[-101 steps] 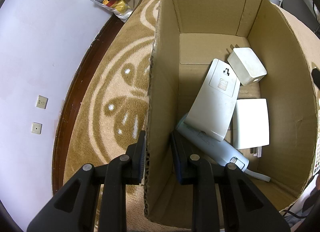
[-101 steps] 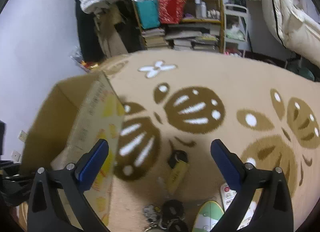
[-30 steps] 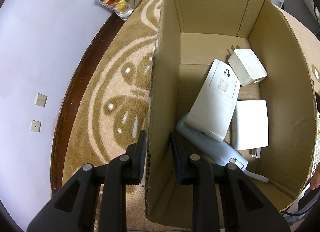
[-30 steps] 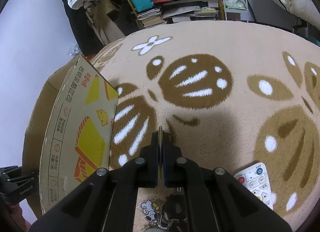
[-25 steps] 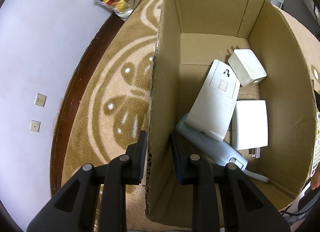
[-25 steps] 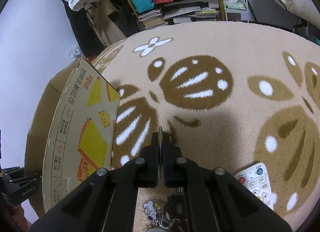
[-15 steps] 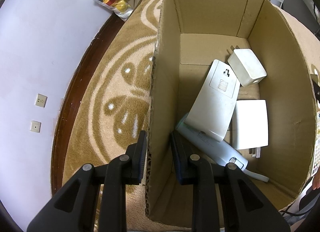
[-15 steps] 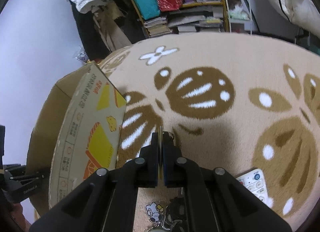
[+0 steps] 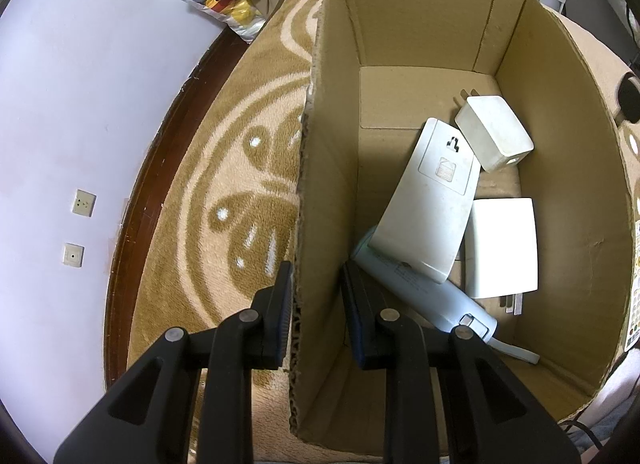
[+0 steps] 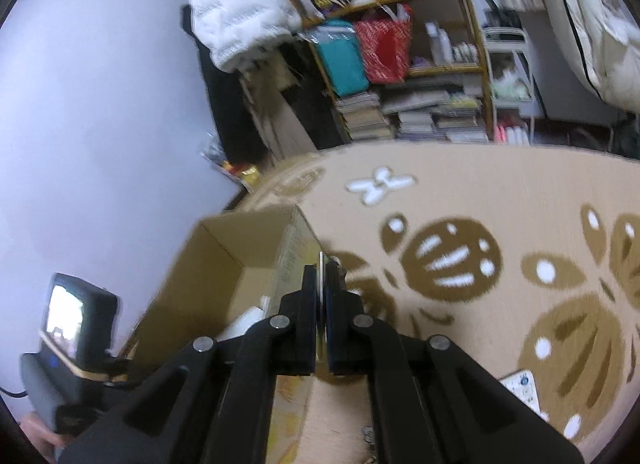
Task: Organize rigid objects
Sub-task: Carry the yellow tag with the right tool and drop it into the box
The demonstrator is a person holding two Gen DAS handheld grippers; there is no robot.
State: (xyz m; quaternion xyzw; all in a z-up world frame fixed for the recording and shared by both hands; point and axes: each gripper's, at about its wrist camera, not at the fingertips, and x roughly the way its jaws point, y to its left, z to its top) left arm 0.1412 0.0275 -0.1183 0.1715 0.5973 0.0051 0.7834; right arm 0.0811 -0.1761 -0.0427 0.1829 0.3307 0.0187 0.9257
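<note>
The left tongs (image 9: 314,296) pinch the left wall of a cardboard box (image 9: 320,184) on the carpet (image 10: 480,192). The right tongs (image 10: 321,296), pressed together on a thin flat metal piece (image 10: 321,264), hover near the box's right rim. Released early, it could miss the chargers (image 9: 494,138) inside.

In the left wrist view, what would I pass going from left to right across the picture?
Wall sockets → patterned carpet → cardboard box's left wall, clamped by the left gripper → long white remote → square white adapter → box's right wall.
</note>
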